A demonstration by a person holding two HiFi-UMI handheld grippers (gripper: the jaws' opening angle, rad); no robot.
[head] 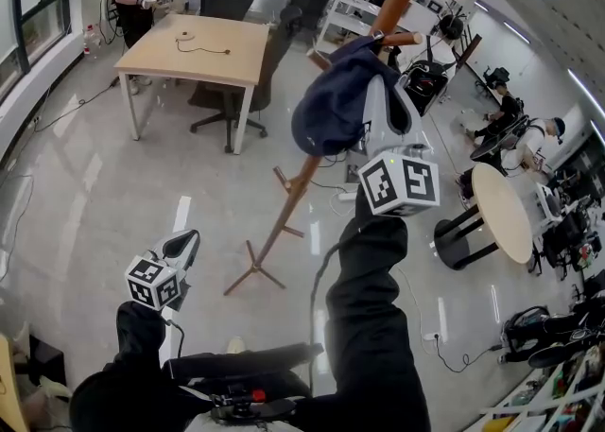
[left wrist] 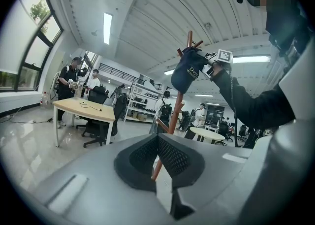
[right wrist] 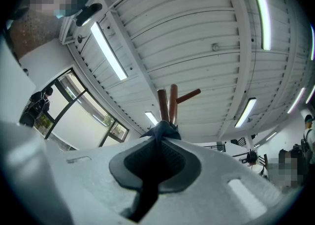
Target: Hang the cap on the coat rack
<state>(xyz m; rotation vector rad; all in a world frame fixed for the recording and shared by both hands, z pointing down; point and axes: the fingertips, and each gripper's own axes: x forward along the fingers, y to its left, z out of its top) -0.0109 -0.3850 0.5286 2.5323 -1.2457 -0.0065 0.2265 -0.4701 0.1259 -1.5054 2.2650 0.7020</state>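
1. My right claw [head: 371, 90] is raised at the end of my outstretched arm. It is clamped on a fold of the dark blue cap [head: 331, 109].
2. In the right gripper view the claw [right wrist: 157, 145] has its two sides pressed together. Cap cloth [right wrist: 160, 131] fills the slit between them and bunches out just past the tips.
3. The cap is up at the top of the wooden coat rack [head: 293, 194]. Its upper end lies against a short peg [head: 402, 40] on the right of the pole.
4. In the head view the cap's long axis slants from that peg down and to the left. Its rounded bulk sags at the lower left end, beside the pole.
5. I cannot tell whether the cap is hooked over a peg, nor which way its peak points.
6. In the left gripper view the cap [left wrist: 189, 69] hangs below the peg stubs, and a panel with pale lettering faces me.
7. My left claw [head: 189, 239] sits low at the near left, well apart from the rack. Its sides [left wrist: 157, 152] are drawn together with only a thin slit between them, and nothing is in it.
8. The rack's feet stand on the shiny floor [head: 85, 203], with a worktop [head: 236, 52] far off to the left.
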